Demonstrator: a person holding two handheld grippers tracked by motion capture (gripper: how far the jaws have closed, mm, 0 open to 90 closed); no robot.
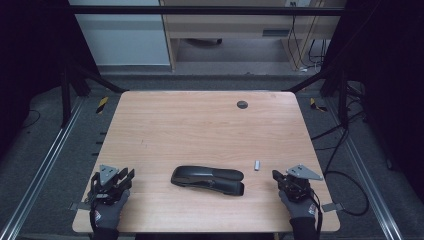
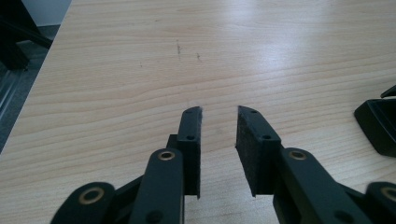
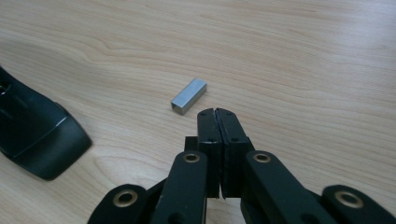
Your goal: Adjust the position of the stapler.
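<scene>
Waiting at the desk's (image 1: 150, 120) near edge, I have both grippers idle: nothing is grasped, so I judge the work is at its opening step. My left gripper (image 2: 219, 122) sits by the near left corner, jaws parted over bare wood and holding nothing. My right gripper (image 3: 218, 113), near the right corner, has its jaws pressed together, empty, tips just short of the small strip of staples (image 3: 188, 95). A black stapler (image 1: 207, 179) lies flat at the middle of the near edge. Next, I reckon, the right jaws must part, then straddle the strip squarely.
</scene>
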